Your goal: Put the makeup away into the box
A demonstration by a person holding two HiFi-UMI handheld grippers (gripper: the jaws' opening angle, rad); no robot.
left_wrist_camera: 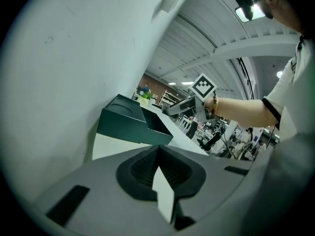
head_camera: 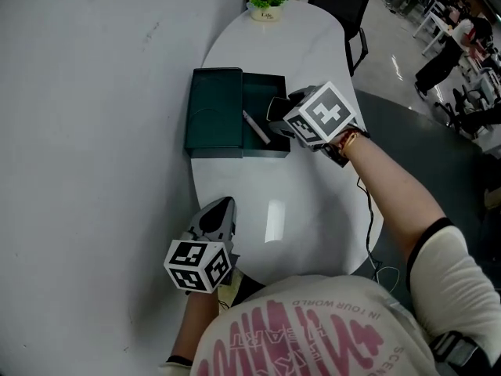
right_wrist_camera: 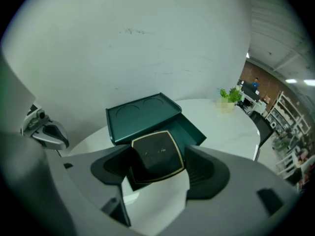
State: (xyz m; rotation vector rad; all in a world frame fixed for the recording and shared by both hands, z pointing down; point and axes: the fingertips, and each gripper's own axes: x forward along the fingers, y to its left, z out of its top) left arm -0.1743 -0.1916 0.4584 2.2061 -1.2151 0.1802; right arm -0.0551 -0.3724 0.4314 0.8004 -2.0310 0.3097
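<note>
Box (head_camera: 264, 153) on table (head_camera: 313, 202) w/ pencil (head_camera: 256, 127) inside, lid (head_camera: 214, 110) to its left, plant (head_camera: 267, 3) at far end

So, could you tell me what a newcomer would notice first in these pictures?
The right gripper holds a black gold-edged compact at the rim of the open dark green box on the white table, a slim pencil inside. The left gripper is shut and empty near the table's front edge.

Bare table (head_camera: 313, 194) before the box (head_camera: 262, 151); wall (head_camera: 94, 131) close left.
</note>
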